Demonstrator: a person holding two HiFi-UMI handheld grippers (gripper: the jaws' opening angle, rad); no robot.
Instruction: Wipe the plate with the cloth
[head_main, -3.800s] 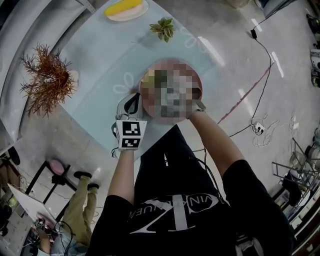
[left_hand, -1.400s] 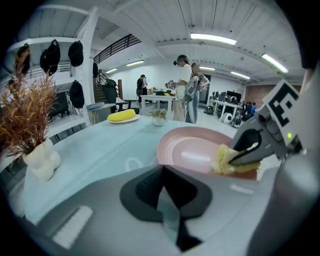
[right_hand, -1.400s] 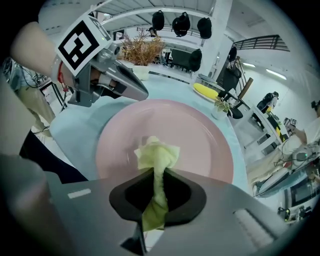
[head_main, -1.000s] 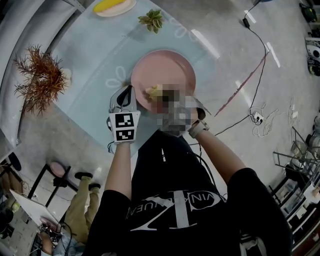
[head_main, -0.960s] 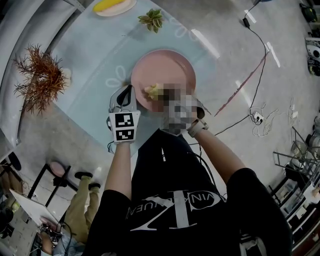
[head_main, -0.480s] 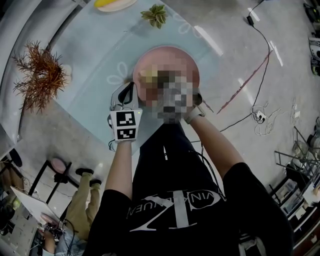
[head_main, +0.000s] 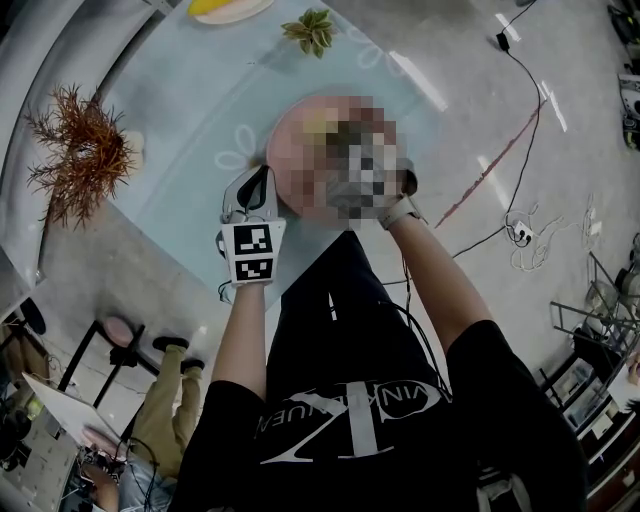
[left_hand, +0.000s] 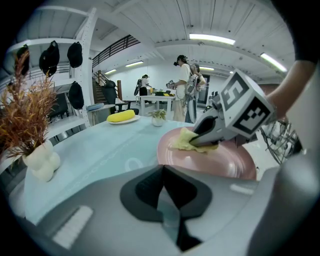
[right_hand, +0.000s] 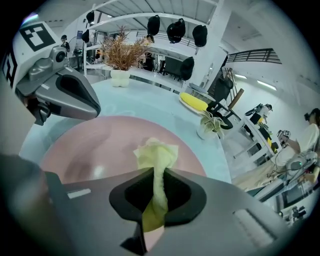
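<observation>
A pink plate (head_main: 296, 165) lies on the pale-blue table (head_main: 190, 110); it also shows in the left gripper view as the plate (left_hand: 225, 162) and in the right gripper view as the plate (right_hand: 90, 145). My right gripper (right_hand: 155, 172) is shut on a yellow cloth (right_hand: 156, 155), whose bunched end rests on the plate's far half. In the left gripper view that cloth (left_hand: 186, 141) sits under the right gripper (left_hand: 196, 142). My left gripper (head_main: 258, 190) is shut, its tips by the plate's left rim, nothing visible between them. A mosaic patch hides the right gripper in the head view.
A dried orange plant in a white vase (head_main: 88, 150) stands at the table's left. A small green plant (head_main: 312, 30) and a dish with a yellow item (head_main: 225, 8) sit at the far side. Cables (head_main: 520, 240) lie on the floor to the right.
The right gripper has pushed the cloth from the plate's near part toward its far side. The left gripper has stayed by the rim.
</observation>
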